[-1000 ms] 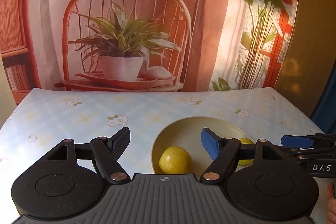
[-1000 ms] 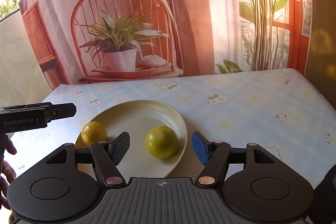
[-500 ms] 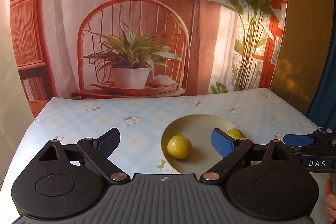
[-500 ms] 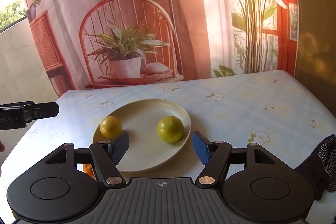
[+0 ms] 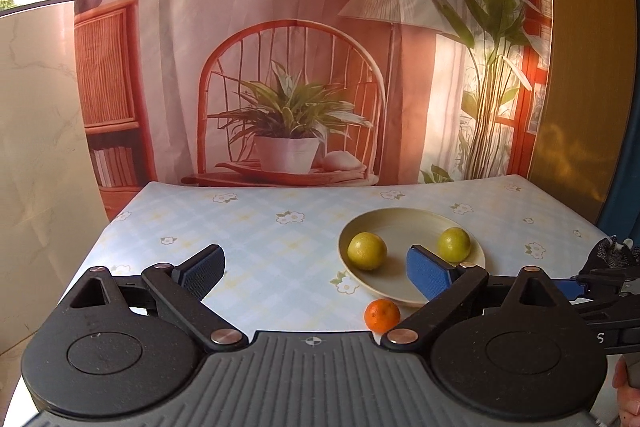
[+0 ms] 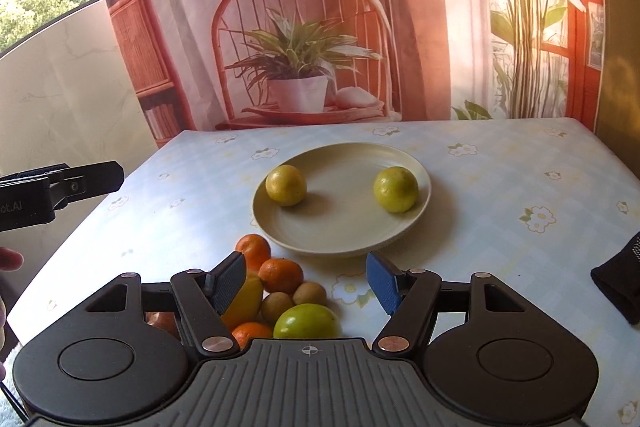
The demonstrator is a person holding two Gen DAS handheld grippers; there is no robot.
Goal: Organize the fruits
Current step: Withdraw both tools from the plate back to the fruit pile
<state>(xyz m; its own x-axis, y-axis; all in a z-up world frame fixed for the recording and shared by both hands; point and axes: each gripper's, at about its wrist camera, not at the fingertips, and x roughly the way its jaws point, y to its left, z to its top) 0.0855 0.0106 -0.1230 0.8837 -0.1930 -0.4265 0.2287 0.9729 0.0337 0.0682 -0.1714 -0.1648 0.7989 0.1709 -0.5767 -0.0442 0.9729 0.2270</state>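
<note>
Both grippers have drawn back from the cream plate (image 6: 420, 203), where two yellow-green citrus (image 6: 286, 185) now lie apart. The left gripper (image 5: 316, 269) is opening wide with nothing between its jaws; the right gripper (image 6: 306, 281) hangs half-spread and empty over the unsorted fruit pile (image 6: 280, 301) (oranges, kiwis, a green apple) on the worktop (image 6: 500, 163). Partial lettering "ot.AI" marks the left gripper's side.

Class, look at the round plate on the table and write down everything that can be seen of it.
The plate is round, shallow and pale cream, with a low raised rim and a matte, smooth look. It lies flat on the flowered blue tablecloth. Two yellow-green citrus fruits sit on it, apart: one at the left, one at the right. A heap of other fruit lies beside its near edge. Neither gripper touches it.
</note>
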